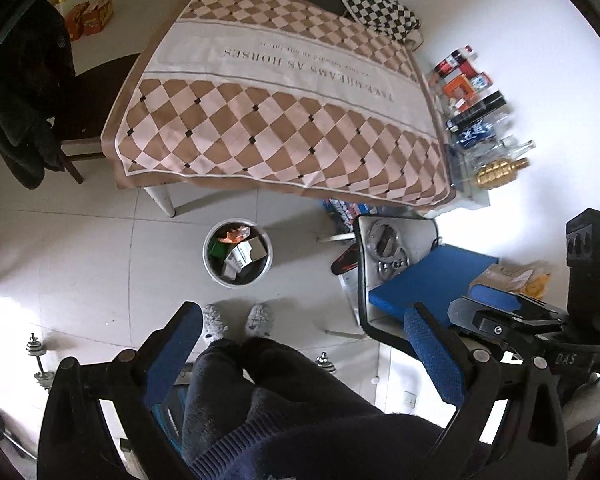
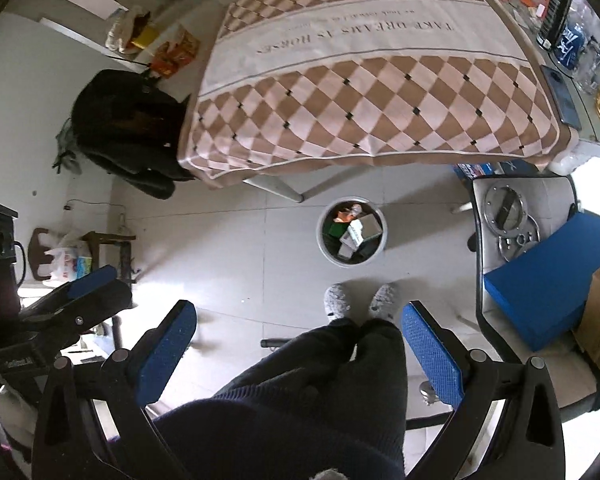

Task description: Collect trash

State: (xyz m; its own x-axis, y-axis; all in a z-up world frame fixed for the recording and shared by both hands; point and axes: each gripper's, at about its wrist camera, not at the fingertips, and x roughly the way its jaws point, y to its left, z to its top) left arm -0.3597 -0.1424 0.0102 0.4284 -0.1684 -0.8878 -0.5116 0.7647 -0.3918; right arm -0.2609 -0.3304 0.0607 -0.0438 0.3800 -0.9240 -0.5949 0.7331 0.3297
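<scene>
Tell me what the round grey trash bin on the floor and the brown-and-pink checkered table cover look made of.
The round grey trash bin looks like smooth matte plastic: an even pale wall without seams or glints, though painted metal cannot be excluded. The brown-and-pink checkered table cover looks like thin woven fabric with a slight sheen: it drapes over the table edge in soft ripples and carries printed lettering.

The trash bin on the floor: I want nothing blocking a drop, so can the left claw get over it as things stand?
Probably yes. The trash bin stands open-topped on bare floor ahead of the slippers, and the left claw is open and empty.
</scene>
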